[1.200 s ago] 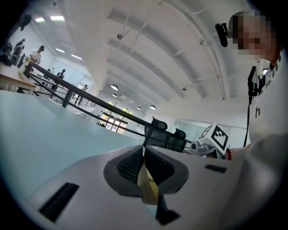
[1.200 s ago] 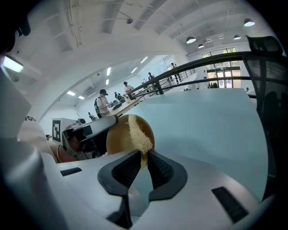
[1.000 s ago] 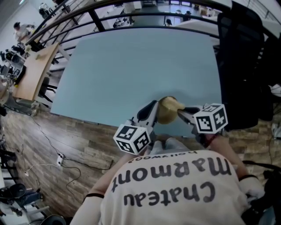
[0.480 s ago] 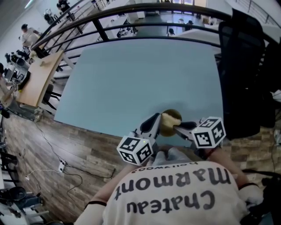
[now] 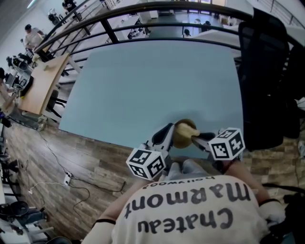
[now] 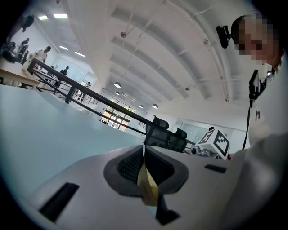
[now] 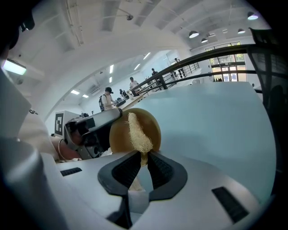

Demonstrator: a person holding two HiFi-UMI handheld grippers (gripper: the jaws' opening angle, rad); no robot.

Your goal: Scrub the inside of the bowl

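A tan wooden bowl point(image 5: 182, 135) is held tipped on its side above the near edge of the light blue table point(image 5: 157, 81). My left gripper point(image 5: 167, 131) is shut on the bowl's rim, which shows as a thin tan edge point(image 6: 147, 183) between the pads of the left gripper point(image 6: 144, 167). In the right gripper view, my right gripper point(image 7: 141, 162) is shut on a pale fibrous scrubber point(image 7: 137, 134). The scrubber lies against the bowl point(image 7: 119, 134). From the head view the right gripper point(image 5: 196, 138) reaches into the bowl from the right. The left gripper point(image 7: 95, 122) shows beside the bowl.
A black office chair point(image 5: 267, 71) stands at the table's right side. A dark railing point(image 5: 143, 13) runs past the far edge. A wooden floor point(image 5: 71, 152) with cables lies to the left, and a wooden desk point(image 5: 40, 83) beyond it.
The right gripper has come slightly down and in toward the bowl with the scrubber. The left gripper and the bowl have kept their place; the head view has shifted a little.
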